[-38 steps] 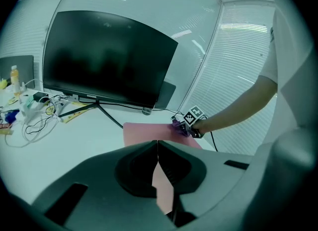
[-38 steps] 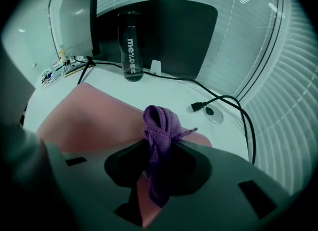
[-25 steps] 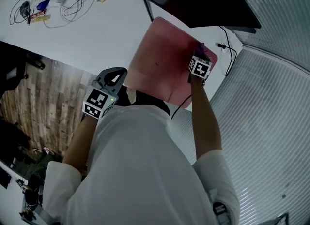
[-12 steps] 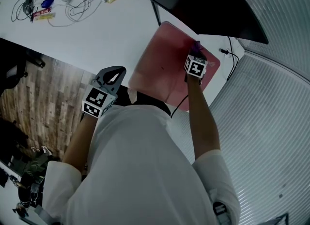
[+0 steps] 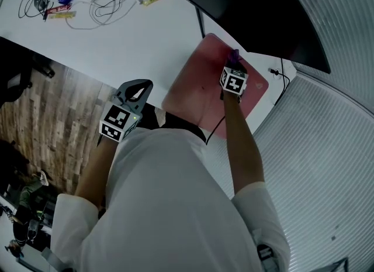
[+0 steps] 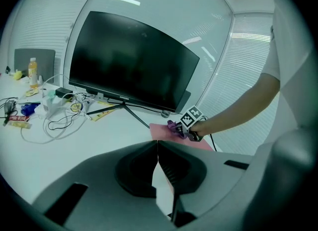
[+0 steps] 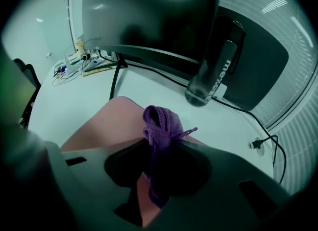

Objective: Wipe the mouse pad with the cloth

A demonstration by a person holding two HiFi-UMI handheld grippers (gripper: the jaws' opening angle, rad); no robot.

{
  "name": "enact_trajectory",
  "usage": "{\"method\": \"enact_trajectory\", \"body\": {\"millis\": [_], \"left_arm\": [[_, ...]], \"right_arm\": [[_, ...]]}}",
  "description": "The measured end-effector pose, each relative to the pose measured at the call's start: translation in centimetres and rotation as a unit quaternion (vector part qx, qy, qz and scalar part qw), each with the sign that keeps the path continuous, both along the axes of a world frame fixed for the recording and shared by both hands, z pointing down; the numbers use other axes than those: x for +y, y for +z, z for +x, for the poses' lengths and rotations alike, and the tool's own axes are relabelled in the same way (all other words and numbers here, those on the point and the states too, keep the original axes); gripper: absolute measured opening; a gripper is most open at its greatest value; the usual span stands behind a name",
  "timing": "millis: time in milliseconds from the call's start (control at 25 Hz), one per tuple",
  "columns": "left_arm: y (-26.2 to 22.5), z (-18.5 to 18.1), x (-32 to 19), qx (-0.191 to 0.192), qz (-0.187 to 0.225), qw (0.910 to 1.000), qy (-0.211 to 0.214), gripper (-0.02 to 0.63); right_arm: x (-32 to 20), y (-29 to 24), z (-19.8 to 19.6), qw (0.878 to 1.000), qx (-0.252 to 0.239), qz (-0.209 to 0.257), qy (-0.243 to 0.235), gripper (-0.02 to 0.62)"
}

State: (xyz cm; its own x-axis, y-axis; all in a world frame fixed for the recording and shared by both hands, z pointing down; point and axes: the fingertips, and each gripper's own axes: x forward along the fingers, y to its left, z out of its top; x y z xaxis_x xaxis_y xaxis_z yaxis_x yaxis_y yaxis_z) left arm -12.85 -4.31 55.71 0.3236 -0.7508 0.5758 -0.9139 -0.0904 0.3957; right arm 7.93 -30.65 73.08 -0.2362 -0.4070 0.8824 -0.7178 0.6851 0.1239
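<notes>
While the purple cloth (image 7: pixel 161 125) is clamped between the jaws of the right gripper (image 5: pixel 232 66), it is held down on the pink mouse pad (image 5: pixel 196 98), on the pad's far part, near the monitor (image 5: pixel 245 2).

Location: the pad is laid at the right end of the white counter (image 5: pixel 134 37), with a dark bottle (image 7: pixel 216 71) just beyond it.

Change: against a second ago, the right gripper is found slightly further from the pad's right edge, toward its middle. A wiping stroke is judged under way, the near part not yet covered.

Left gripper (image 5: pixel 135 92): jaws closed together with nothing between them, held off the counter's near edge, position unchanged.
</notes>
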Motion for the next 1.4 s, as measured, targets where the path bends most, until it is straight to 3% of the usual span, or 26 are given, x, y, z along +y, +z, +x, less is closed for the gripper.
{"method": "enact_trajectory", "body": {"millis": [440, 640, 960, 1200, 1400], "left_arm": [[0.7, -3.4, 2.5, -0.011, -0.01, 0.9998, -0.01, 0.018], [0.1, -5.2, 2.8, -0.02, 0.002, 0.9997, -0.013, 0.018], [-0.8, -6.7, 3.9, -0.034, 0.005, 0.9994, -0.009, 0.018], [-1.8, -5.8, 2.6, -0.038, 0.026, 0.9986, 0.028, 0.018], [-2.1, -3.4, 0.6, -0.029, 0.046, 0.995, 0.084, 0.018]], "right_arm": [[2.1, 0.3, -7.7, 0.999, -0.039, -0.007, -0.033, 0.121], [3.5, 0.1, -10.7, 0.997, -0.031, -0.007, -0.064, 0.121], [6.5, -1.1, -14.1, 0.991, -0.068, -0.046, -0.102, 0.121], [8.2, -5.7, -14.7, 0.989, -0.094, -0.006, -0.118, 0.121], [9.4, -10.2, -12.7, 0.987, -0.117, 0.031, -0.107, 0.121]]}}
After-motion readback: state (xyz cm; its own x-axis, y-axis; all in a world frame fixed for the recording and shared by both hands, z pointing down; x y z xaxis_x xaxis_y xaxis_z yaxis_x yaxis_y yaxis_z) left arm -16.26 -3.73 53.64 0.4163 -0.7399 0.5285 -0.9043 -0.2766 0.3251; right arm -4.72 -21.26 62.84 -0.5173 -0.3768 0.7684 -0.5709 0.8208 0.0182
